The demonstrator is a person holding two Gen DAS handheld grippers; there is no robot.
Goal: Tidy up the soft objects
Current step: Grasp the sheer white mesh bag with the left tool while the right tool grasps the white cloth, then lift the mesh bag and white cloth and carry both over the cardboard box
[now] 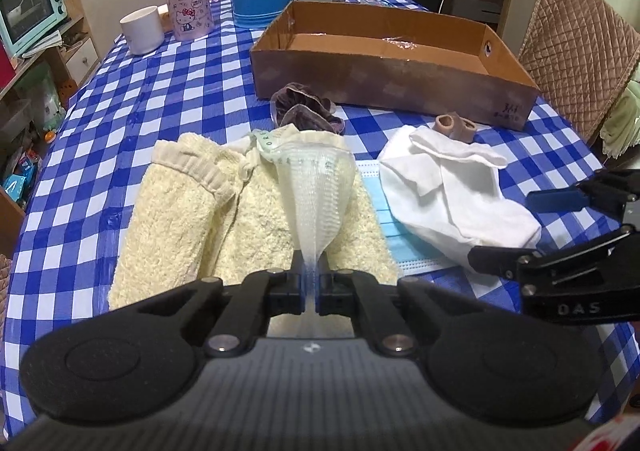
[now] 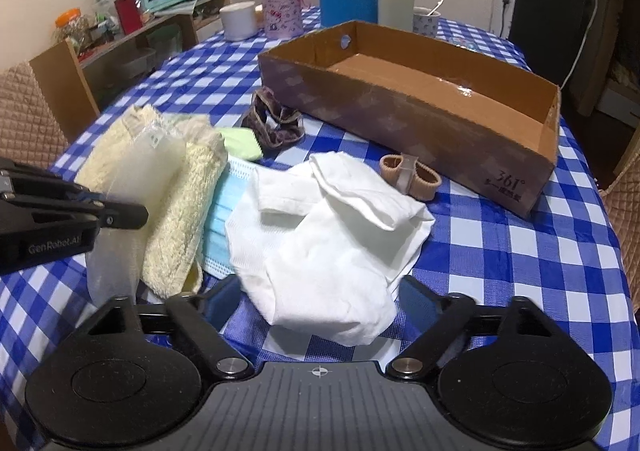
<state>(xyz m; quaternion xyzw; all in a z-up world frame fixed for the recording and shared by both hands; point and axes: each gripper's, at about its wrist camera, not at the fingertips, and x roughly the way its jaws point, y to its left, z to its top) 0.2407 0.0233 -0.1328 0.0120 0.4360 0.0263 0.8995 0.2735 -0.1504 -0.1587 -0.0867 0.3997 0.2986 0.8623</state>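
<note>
Translucent white mesh netting is pinched in the left gripper's closed jaws above the cream terry towel, probably bound for the empty brown cardboard box, while the right gripper's jaws gape around the crumpled white cloth on the tabletop.

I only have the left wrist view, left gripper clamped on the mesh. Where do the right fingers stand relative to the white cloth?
Observer: The right gripper is open, with one finger on each side of the near end of the white cloth.
Operator: Good. Is anything hidden behind the towel that I'd miss?
Observer: Yes, a green cloth lies past the towel, between it and the brown scrunchie.
Operator: Any print on the box I can't read?
Observer: The near corner of the box reads 361°.
</note>
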